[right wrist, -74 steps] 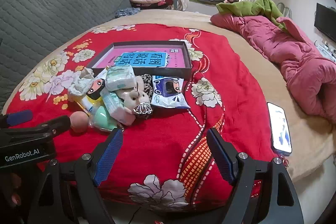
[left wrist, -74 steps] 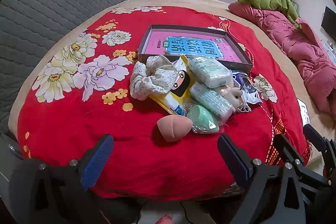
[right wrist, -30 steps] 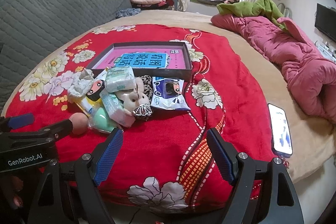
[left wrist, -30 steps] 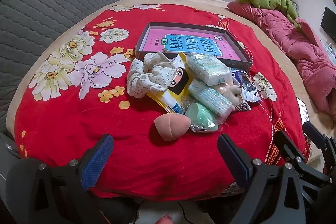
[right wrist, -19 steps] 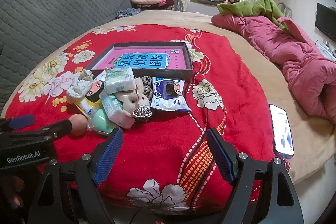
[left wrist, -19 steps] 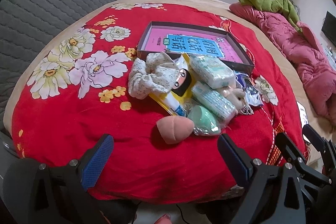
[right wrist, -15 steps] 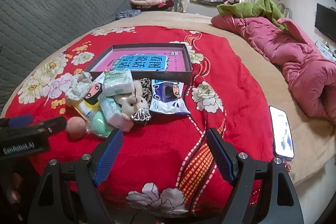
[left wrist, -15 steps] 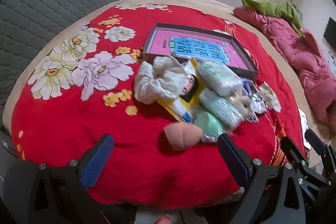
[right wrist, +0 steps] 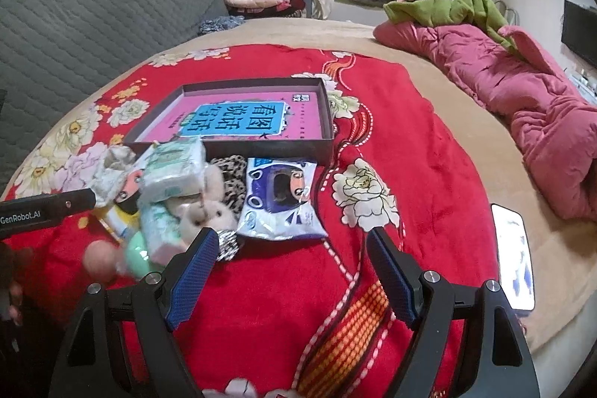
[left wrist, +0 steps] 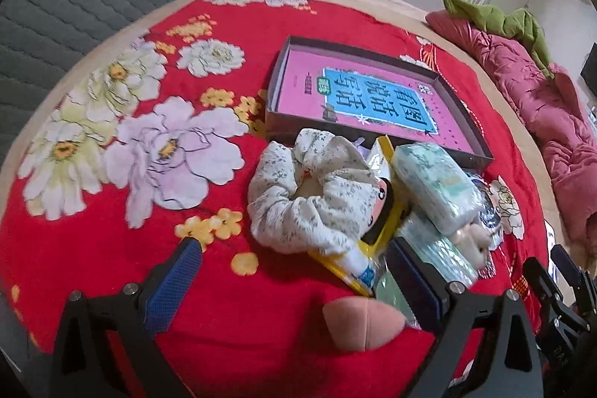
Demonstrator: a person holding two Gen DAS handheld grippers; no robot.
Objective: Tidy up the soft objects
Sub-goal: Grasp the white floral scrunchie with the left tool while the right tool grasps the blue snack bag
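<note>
While the left gripper (left wrist: 294, 276) hangs spread and empty over the floral scrunchie (left wrist: 311, 198), the scrunchie rests against the yellow packet (left wrist: 377, 241) — a careless pinch may drag it along. Right gripper (right wrist: 293, 273), likewise spread and empty, hovers near the tray (right wrist: 324, 107) and pile.

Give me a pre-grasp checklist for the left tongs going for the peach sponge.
1. Left tongs open, nothing held: ok.
2. Peach sponge sits between the fingers: ok.
3. Sponge apart from the green sponge beside it: cannot tell, blurred.
4. Right tongs open and off to the side of the pile: ok.
5. Box has free floor for soft items: ok.
6. Phone away from the work area: ok.
</note>
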